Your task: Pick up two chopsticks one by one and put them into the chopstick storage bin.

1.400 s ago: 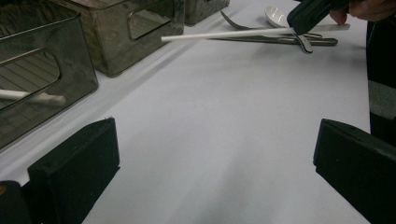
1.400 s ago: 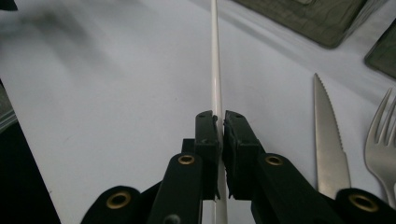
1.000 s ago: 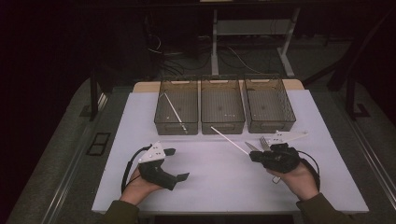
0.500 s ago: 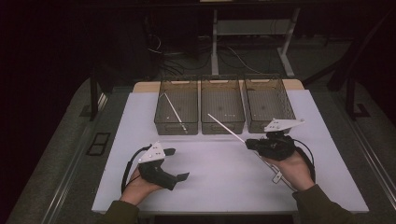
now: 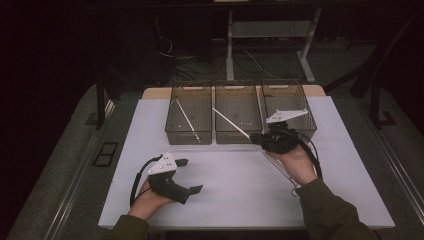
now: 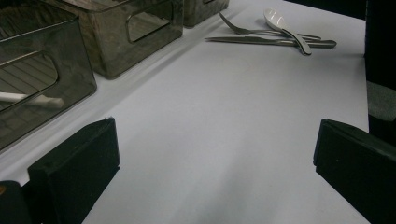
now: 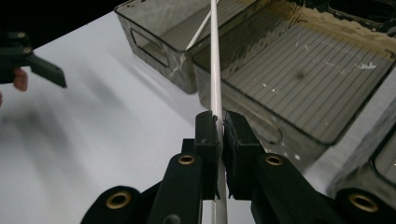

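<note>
Sorting partway: one chopstick (image 5: 186, 120) already in left bin (image 5: 172, 120), upper centre; right gripper (image 5: 261, 137) clamped on second chopstick (image 5: 229, 122), centre frame over middle bin (image 5: 238, 136), not dropped; left gripper (image 5: 186, 175) jaws apart, idle lower left; fork (image 6: 243, 30), spoon (image 6: 286, 29) left.

Dim lab/test setup, white table (image 5: 240, 185), loose floor cables (image 5: 250, 57), metal stand legs (image 5: 230, 45)
</note>
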